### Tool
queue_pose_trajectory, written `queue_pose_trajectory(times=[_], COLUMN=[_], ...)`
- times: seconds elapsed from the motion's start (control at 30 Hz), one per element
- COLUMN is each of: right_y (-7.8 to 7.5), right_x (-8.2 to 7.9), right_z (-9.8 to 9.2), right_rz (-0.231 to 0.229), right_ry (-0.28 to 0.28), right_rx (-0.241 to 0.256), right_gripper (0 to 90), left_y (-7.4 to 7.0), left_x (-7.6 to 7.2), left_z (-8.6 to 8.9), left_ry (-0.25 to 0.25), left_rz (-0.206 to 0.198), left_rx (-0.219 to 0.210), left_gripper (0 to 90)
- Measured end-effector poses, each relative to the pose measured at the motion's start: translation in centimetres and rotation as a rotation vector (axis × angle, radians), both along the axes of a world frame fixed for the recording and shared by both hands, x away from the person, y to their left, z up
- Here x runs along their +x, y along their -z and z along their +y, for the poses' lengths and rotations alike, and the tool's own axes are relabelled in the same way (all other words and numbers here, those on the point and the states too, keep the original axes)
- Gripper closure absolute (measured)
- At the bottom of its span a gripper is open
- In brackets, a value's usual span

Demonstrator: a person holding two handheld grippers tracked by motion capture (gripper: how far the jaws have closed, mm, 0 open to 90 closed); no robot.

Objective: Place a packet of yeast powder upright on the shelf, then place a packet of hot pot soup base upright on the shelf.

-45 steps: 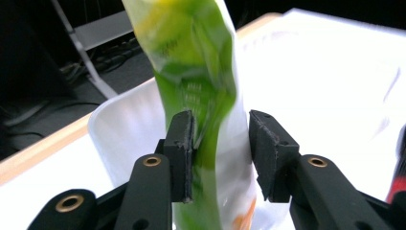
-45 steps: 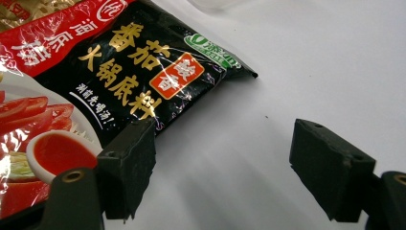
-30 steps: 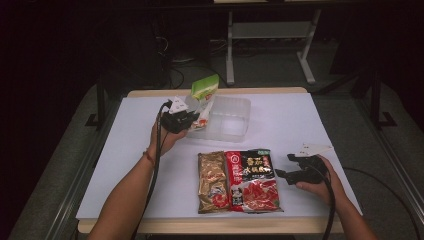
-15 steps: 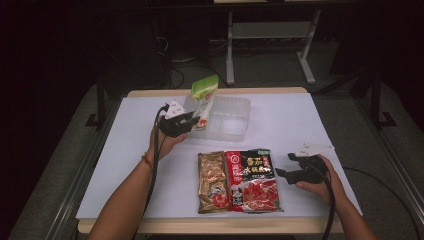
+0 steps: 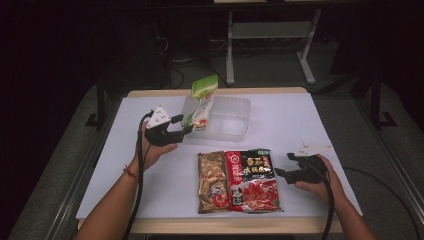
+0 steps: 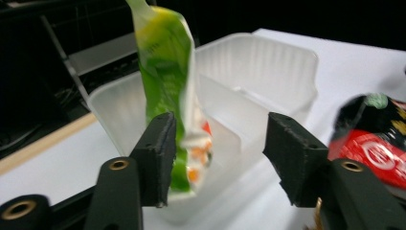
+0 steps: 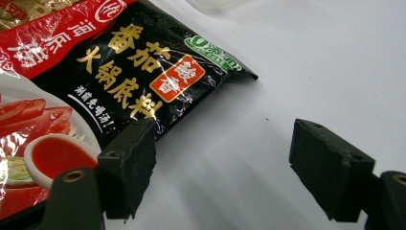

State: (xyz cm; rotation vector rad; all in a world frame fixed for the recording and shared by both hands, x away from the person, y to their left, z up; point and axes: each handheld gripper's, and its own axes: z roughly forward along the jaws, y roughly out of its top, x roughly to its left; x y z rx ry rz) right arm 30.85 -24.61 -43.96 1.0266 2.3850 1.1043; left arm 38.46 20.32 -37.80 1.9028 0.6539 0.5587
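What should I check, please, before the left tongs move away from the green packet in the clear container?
1. Left tongs open: ok, jaws stand wide apart.
2. Green packet free of the jaws: cannot tell, it sits right beside one jaw and may touch it.
3. Green packet inside the clear container: ok for the lower end; the top sticks out above the rim.
4. Packet resting flat: not ok, it stands upright, leaning.
5. Right tongs out of the way: ok, open over the white table beside the black and red packet.
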Motion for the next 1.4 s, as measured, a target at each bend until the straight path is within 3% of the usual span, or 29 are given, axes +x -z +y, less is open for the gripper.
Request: queue_pose_trajectory(times=[0.1, 0.2, 0.23, 0.33, 0.7, 1.1, 1.2, 1.4], right_y=[0.0, -0.1, -0.1, -0.2, -0.4, -0.5, -0.6, -1.1], right_x=[0.0, 0.0, 0.0, 0.1, -0.1, -0.1, 0.0, -0.4], right_z=[0.0, 0.0, -0.1, -0.1, -0.2, -0.1, 0.0, 0.6], right_rz=[-0.003, -0.003, -0.005, -0.004, -0.019, -0.020, -0.026, -0.044], right_ry=[0.002, 0.004, 0.009, 0.015, 0.023, 0.021, 0.025, 0.018], right_rx=[0.001, 0.005, 0.007, 0.010, 0.012, 0.011, 0.020, 0.031], right_gripper=[23.4, 23.4, 23.5, 23.5, 23.7, 23.9, 23.9, 26.1], left_y=[0.3, 0.8, 1.0, 1.4, 3.4, 4.6, 5.1, 6.0], left_x=[-1.0, -1.9, -2.4, -3.0, -5.2, -6.5, -6.6, -6.3], left_z=[0.4, 1.1, 1.6, 2.1, 4.0, 4.5, 4.3, 3.3], left_ry=[0.007, 0.019, 0.033, 0.035, 0.047, 0.109, 0.119, 0.171], left_rz=[0.010, 0.045, 0.065, 0.077, 0.133, 0.192, 0.204, 0.268], left_rx=[0.026, 0.032, 0.012, 0.020, 0.061, 0.065, 0.086, 0.082], left_gripper=[35.6, 33.4, 31.0, 28.7, 27.0, 24.4, 23.9, 24.2])
